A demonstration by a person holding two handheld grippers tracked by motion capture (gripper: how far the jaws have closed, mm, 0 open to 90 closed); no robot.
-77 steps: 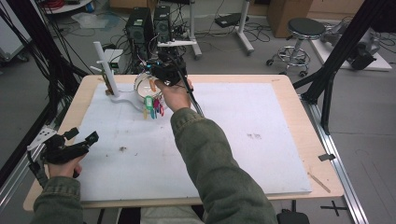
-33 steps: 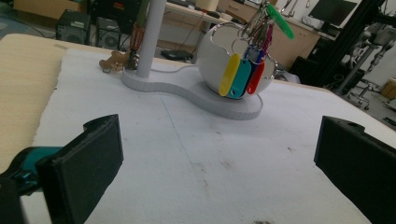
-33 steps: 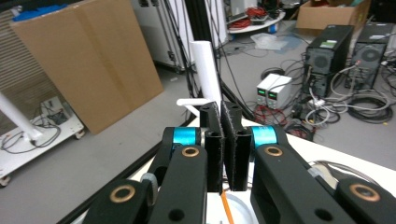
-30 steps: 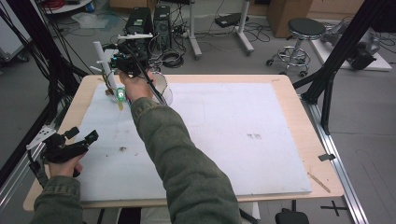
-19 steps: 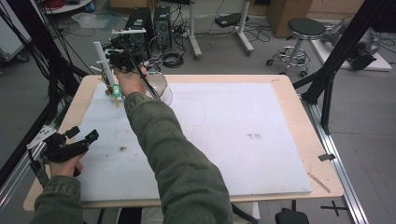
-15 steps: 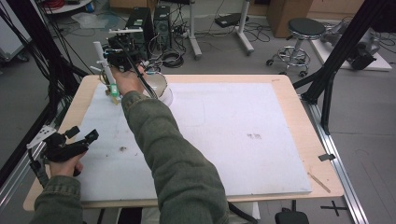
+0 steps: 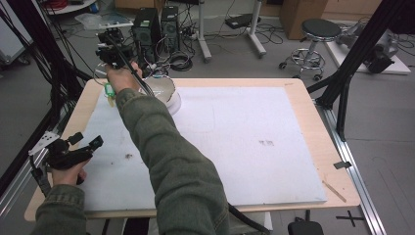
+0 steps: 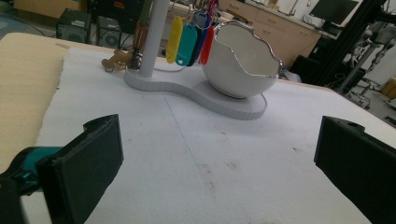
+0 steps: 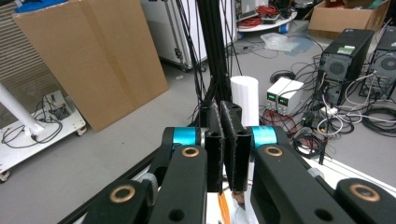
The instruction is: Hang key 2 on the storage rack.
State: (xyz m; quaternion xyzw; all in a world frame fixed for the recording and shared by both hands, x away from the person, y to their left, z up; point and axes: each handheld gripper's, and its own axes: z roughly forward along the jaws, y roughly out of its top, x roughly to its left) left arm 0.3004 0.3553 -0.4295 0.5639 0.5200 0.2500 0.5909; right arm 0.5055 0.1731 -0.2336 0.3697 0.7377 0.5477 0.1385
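A bunch of coloured key tags [image 7: 108, 91] hangs under my right gripper [image 7: 108, 68], which is shut on it at the table's far left corner. In the right gripper view the pads [image 9: 236, 149] are pressed together, and the top of the white pole [image 9: 244, 100] stands just beyond them. The left gripper view has the yellow, teal and red tags [image 8: 189, 37] dangling beside the pole [image 8: 152, 37] of a white stand [image 8: 219, 100]. That stand also carries a white bowl [image 8: 240, 60]. My left gripper [image 7: 80, 147] rests open at the near left, with nothing between its pads [image 8: 88, 172].
A white foam sheet [image 7: 244, 142] covers most of the wooden table [image 7: 313, 112]. A brown tag and keys [image 8: 116, 60] lie at the foot of the pole. The person's right sleeve [image 7: 166, 161] crosses the left half of the table. Cables and computer cases stand on the floor beyond.
My right gripper has carried the tags from beside the bowl leftward to the pole, and edged further left and away. The left gripper has stayed where it was.
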